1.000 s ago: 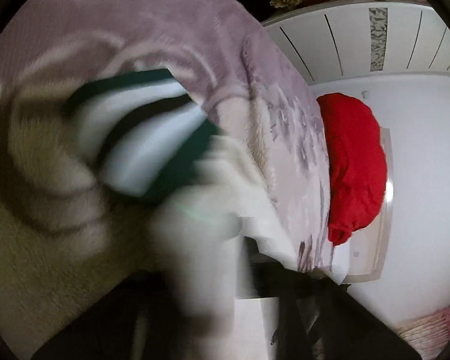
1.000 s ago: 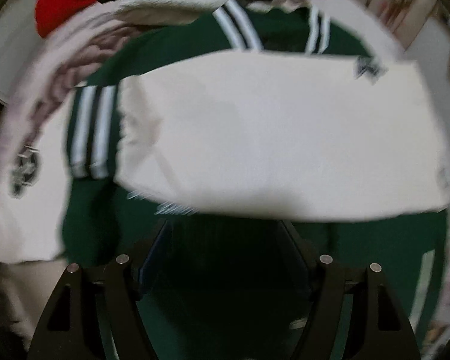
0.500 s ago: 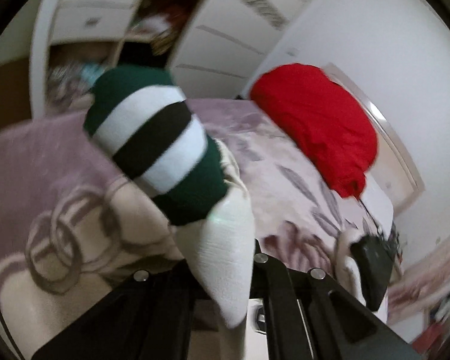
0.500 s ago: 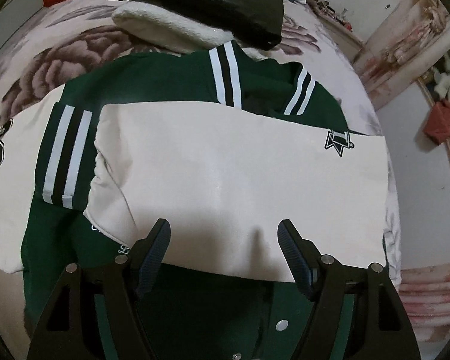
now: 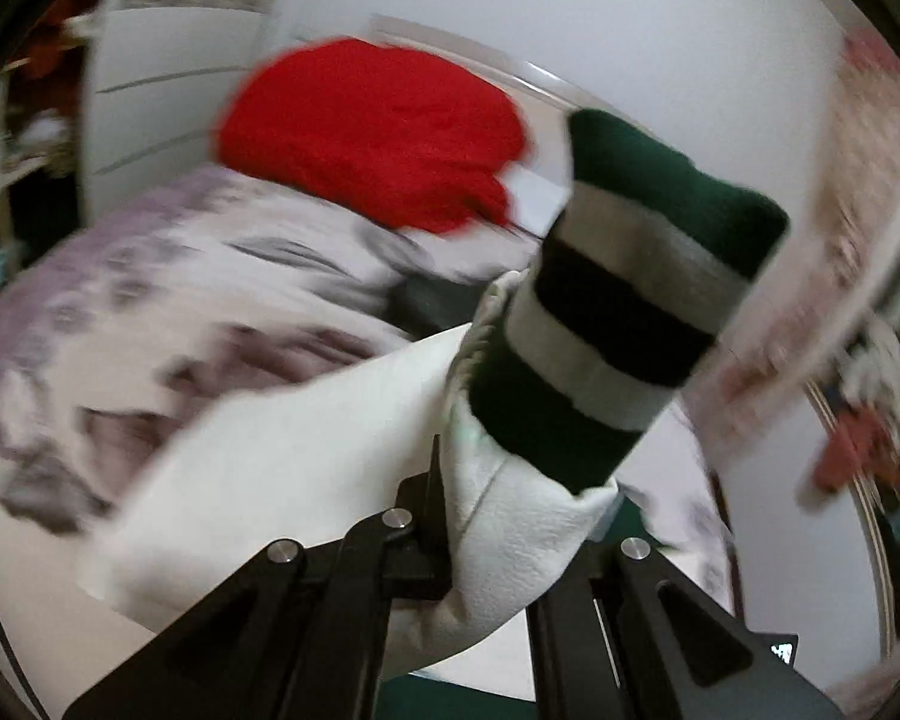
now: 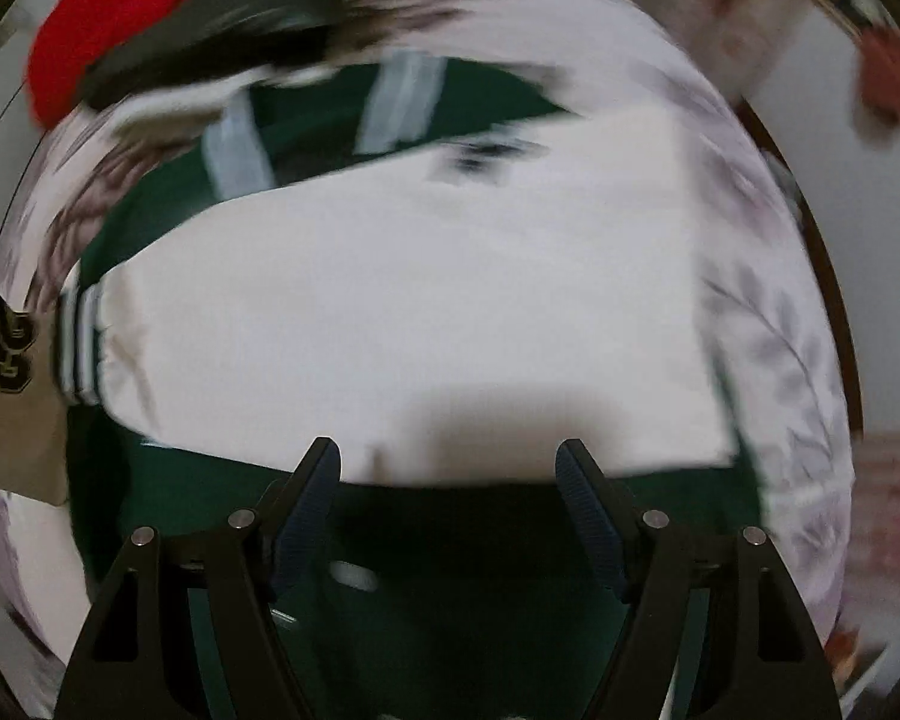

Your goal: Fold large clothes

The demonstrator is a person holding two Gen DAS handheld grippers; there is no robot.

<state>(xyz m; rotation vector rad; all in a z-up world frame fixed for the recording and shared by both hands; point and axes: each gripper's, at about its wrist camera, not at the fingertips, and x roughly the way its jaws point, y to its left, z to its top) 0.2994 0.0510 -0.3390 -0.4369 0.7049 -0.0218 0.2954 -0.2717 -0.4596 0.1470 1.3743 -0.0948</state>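
Cream leather sleeve (image 5: 306,456) with green, white and black striped knit cuff (image 5: 624,324) pinched in the left tongs (image 5: 510,546), closed on it, now swung from over the bed's edge toward the red bundle (image 5: 378,132) at the bed head. Heavy blur there: sleeve mid-carry, likely heading across the body. Right tongs (image 6: 450,480) spread wide, holding nothing, hovering over the green-and-cream varsity jacket (image 6: 426,312) flat on the floral bedspread (image 6: 780,330), other sleeve already folded across the chest. Second sleeve fold apparently under way.

red bundle (image 5: 372,132) on floral bedspread (image 5: 150,276), white wall (image 5: 630,12) behind
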